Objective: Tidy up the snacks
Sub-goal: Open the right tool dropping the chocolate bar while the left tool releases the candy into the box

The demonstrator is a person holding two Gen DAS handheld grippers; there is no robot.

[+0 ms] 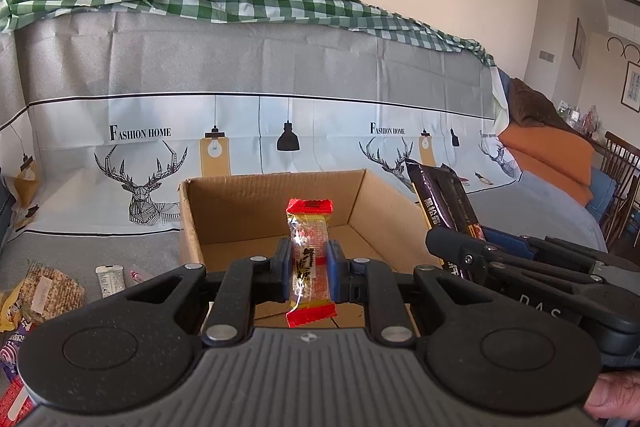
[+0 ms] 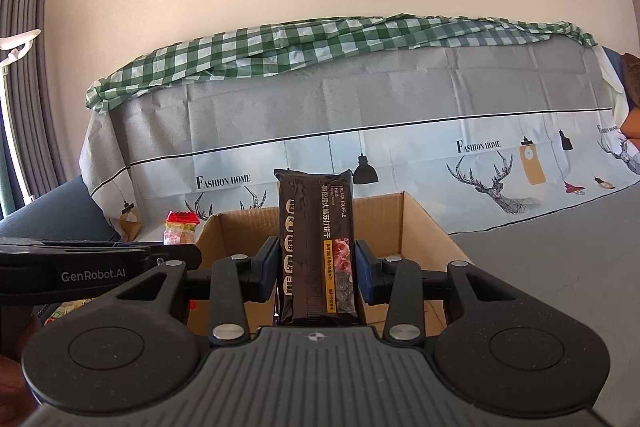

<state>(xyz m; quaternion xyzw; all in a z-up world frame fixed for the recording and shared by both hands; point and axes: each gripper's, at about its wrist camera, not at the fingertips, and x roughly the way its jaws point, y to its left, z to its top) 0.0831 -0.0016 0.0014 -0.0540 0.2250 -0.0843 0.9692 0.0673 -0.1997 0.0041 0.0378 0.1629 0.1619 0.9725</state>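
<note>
My left gripper (image 1: 310, 265) is shut on a small red-and-yellow snack packet (image 1: 310, 247) and holds it upright in front of the open cardboard box (image 1: 224, 223). My right gripper (image 2: 316, 265) is shut on a tall dark-brown cracker pack (image 2: 316, 243), also upright before the same box (image 2: 424, 223). In the left wrist view the cracker pack (image 1: 444, 203) and right gripper show at the box's right side. In the right wrist view the red-and-yellow packet (image 2: 182, 233) shows left of the box. The box floor that shows is bare.
Several loose snack packets (image 1: 48, 291) lie on the grey cloth at the left, with a small white sachet (image 1: 109, 279) nearby. A deer-print cloth (image 1: 280, 131) covers the sofa back behind the box. Orange cushions (image 1: 548, 155) and a wooden chair (image 1: 620, 171) stand at far right.
</note>
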